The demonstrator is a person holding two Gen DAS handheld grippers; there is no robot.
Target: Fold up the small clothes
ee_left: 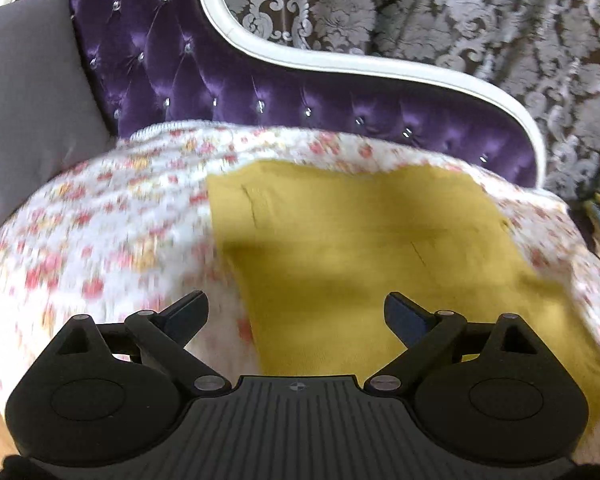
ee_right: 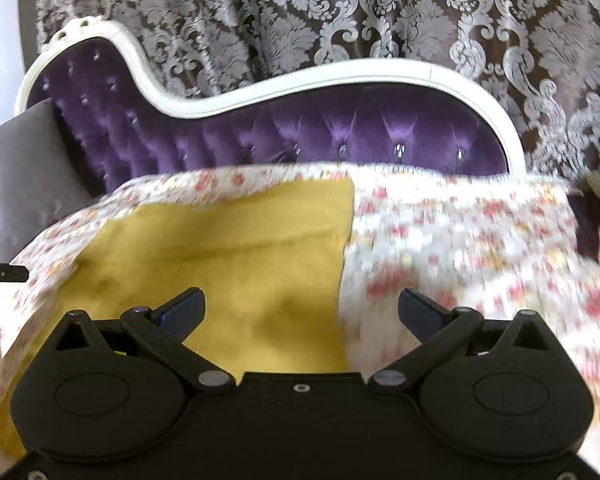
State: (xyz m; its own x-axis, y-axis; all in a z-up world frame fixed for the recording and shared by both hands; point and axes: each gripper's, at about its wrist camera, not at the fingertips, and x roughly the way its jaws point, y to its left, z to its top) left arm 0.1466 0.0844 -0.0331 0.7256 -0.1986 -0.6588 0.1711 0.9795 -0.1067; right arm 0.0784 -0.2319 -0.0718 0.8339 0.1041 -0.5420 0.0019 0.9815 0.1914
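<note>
The yellow cloth (ee_left: 360, 248) lies flat on the floral cover (ee_left: 100, 232), ahead of both grippers. It fills the right half of the left wrist view and the left half of the right wrist view. Left gripper (ee_left: 296, 316) and right gripper (ee_right: 302, 312) hang released, nothing between their jaws. Behind stand a purple sofa back (ee_left: 220, 92) and patterned curtain (ee_left: 480, 20).

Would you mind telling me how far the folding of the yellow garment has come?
Done: the yellow garment lies flat as a tidy rectangle on the floral cover, so at least one fold looks made. In hand: nothing; the left gripper and right gripper are both open and empty. Left: whether further folds are needed cannot be told.
</note>
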